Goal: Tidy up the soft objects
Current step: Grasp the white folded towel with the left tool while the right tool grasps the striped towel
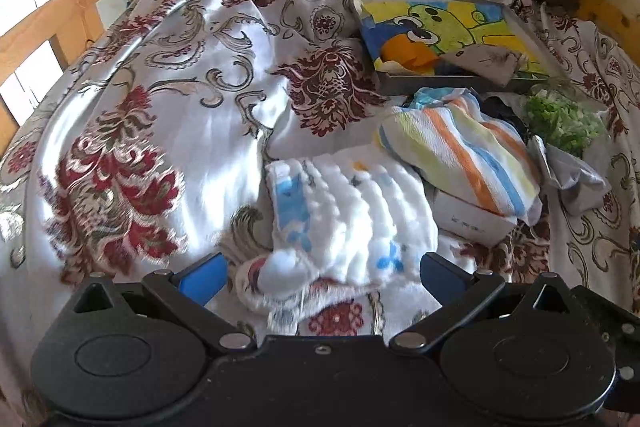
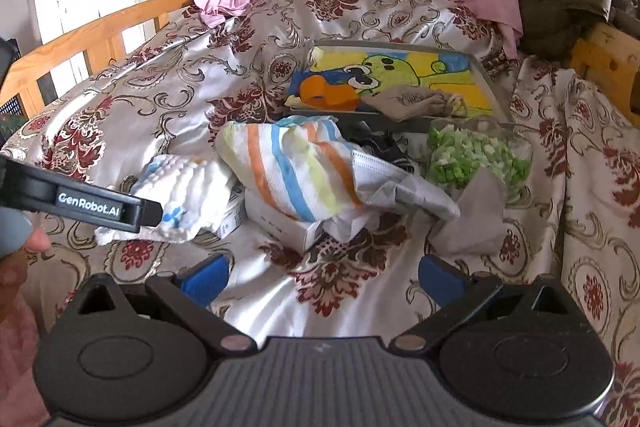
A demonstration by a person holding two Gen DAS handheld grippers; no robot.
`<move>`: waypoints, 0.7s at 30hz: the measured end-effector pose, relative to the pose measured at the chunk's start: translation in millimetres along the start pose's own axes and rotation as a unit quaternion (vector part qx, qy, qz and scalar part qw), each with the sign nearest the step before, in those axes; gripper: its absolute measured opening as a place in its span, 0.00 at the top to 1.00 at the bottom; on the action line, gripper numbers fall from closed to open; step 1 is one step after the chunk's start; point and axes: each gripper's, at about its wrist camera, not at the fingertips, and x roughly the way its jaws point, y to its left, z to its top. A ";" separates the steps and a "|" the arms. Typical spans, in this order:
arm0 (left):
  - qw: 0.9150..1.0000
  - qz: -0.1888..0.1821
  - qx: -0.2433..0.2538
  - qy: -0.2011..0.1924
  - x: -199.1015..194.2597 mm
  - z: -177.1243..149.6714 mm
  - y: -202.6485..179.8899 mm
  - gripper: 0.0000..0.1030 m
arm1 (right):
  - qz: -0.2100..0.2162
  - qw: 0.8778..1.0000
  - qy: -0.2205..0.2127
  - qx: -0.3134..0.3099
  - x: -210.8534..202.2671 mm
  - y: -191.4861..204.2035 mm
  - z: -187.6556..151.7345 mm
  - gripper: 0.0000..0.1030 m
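Now both grippers gape wide over the floral bedspread [image 1: 132, 99]: the left gripper [image 1: 320, 277] straddles the white quilted cloth [image 1: 352, 211], while the right gripper [image 2: 322, 279], holding nothing, faces the striped towel [image 2: 296, 167] mid-bed.

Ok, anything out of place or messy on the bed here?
Yes: the striped towel lies crumpled over a white box, and a beige cloth sags over the cartoon tray's front edge.

The right gripper [image 2: 322, 281] hangs with blue-padded jaws spread wide over the satin floral bedspread [image 2: 168, 83]. Ahead lies a crumpled striped terry towel [image 2: 288, 171]; ahead-left, the left gripper [image 2: 152, 213] touches a white quilted cloth [image 2: 188, 191].
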 end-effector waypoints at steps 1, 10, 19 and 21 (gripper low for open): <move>1.000 -0.002 0.005 0.001 4.1 3.0 -0.9 0.01 | -0.001 1.000 -0.004 -0.002 2.7 -1.6 2.1 0.00; 0.997 -0.014 0.066 0.039 39.3 21.5 -2.5 0.01 | 0.018 0.995 -0.055 -0.077 23.1 -6.8 19.3 0.00; 0.994 -0.046 0.060 0.074 61.9 29.3 0.3 0.02 | 0.056 0.987 -0.072 -0.131 60.4 -6.6 42.6 0.01; 0.994 -0.054 0.048 0.084 64.9 30.3 3.1 0.02 | 0.075 0.985 -0.080 -0.136 70.1 -3.9 48.9 0.01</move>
